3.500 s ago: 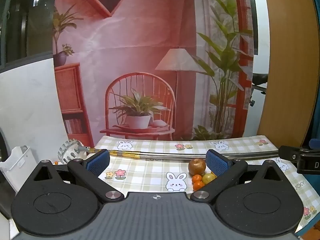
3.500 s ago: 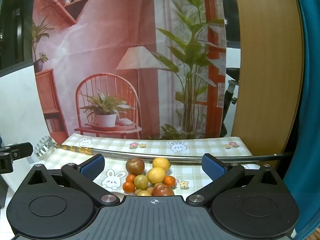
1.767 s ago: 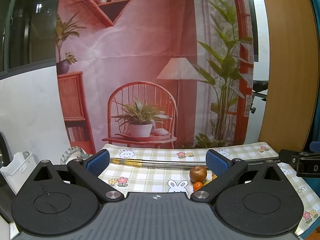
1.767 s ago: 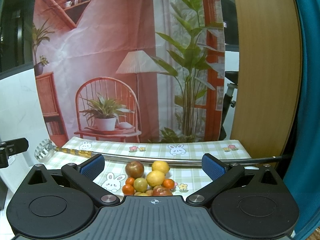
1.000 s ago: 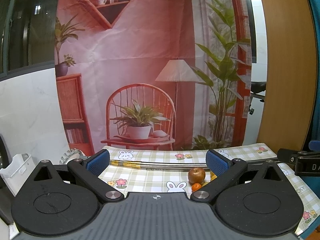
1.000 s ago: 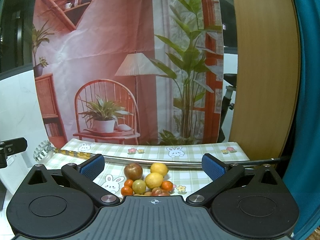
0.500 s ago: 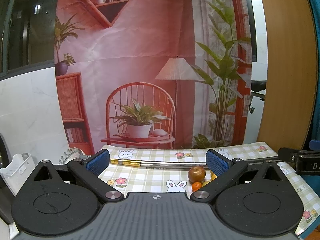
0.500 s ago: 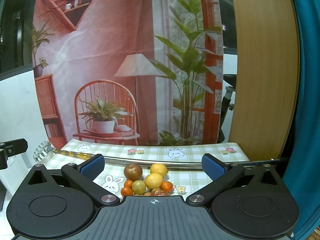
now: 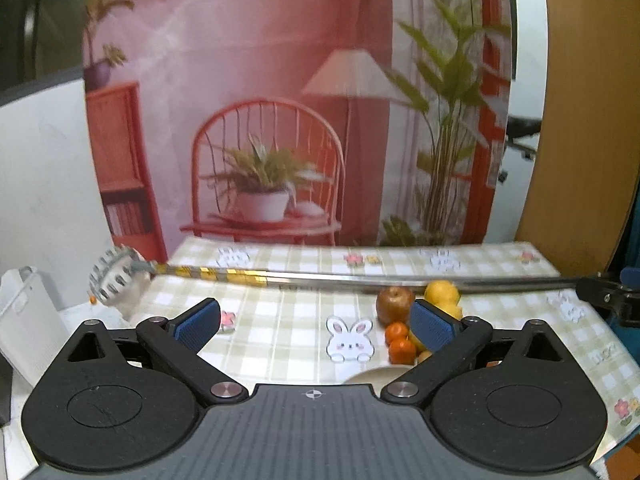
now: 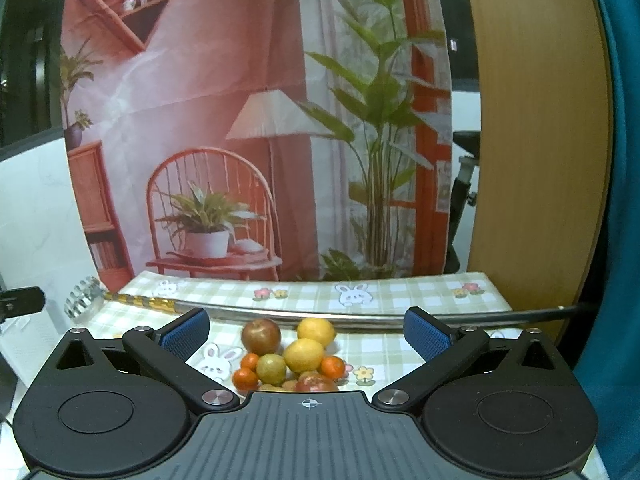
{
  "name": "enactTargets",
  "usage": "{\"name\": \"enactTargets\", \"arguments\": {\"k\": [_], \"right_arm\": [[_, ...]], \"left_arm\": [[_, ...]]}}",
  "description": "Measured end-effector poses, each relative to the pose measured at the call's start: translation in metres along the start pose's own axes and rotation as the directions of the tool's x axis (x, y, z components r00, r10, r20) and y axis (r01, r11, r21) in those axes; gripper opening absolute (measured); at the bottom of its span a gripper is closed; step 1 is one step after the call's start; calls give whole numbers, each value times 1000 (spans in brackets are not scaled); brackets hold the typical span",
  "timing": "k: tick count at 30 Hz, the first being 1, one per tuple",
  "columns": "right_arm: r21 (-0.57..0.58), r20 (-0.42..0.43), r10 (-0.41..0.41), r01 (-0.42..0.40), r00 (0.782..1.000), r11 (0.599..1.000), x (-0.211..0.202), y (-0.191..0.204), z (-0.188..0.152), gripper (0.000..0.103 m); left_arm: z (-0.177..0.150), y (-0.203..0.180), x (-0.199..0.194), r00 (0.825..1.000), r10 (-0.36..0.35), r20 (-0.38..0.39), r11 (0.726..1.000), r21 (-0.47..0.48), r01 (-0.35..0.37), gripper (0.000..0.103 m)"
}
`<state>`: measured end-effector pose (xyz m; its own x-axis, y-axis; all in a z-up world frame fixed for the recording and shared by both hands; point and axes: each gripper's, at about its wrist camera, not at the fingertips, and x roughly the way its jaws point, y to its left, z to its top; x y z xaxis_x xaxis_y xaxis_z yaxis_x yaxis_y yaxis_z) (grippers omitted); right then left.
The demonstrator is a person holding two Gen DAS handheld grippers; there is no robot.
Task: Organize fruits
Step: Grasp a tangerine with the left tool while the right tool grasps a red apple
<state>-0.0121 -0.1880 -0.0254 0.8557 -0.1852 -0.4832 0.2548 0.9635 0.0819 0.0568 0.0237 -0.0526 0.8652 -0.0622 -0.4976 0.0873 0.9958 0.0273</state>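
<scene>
Fruit pile on the checked cloth: red-brown apple (image 10: 261, 335) at back-left, two lemons (image 10: 304, 354) beside it, small oranges (image 10: 245, 378) in front.

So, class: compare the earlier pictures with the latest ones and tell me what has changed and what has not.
The left gripper has tipped down and nearer the table, so more fruit and a pale plate rim show. The right gripper barely shifted. Both stay open and empty; the fruit pile and metal rod lie unmoved.

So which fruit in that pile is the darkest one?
The apple, at the back left of the pile. It is reddish-brown, while the lemons beside it are yellow and the small tangerines are bright orange.
</scene>
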Motion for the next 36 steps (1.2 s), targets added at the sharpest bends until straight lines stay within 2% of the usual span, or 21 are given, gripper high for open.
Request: {"name": "enactTargets", "arguments": {"k": [6,8,11,16,23,31,36], "right_arm": [[-8,-41,-7,7,999,1000,39,-14,-16,103],[-9,-54,-1,0,999,1000,52,-17,-21,103],[-24,-76,9,-11,997,1000,72,-19,-27,102],[-43,-110,21,-26,994,999,101,-20,-39,97],[-13,-162,34,-36,986,999,134,-26,-55,91],[27,-208,41,-36,977,999,157,-37,-69,87],[47,-225,45,-35,973,998,162,-43,-75,87]], "left_arm": [[-12,-2,51,992,-63,-109,997,32,67,81],[-17,-7,70,986,-90,-140,995,37,96,70],[-25,-13,98,973,-141,-181,988,36,150,60],[-34,-27,143,945,-226,-237,969,44,243,55],[-42,-43,196,902,-308,-301,943,24,331,49],[-51,-61,238,880,-317,-354,939,13,343,48],[-57,-62,254,856,-348,-382,929,-19,369,45]]}}
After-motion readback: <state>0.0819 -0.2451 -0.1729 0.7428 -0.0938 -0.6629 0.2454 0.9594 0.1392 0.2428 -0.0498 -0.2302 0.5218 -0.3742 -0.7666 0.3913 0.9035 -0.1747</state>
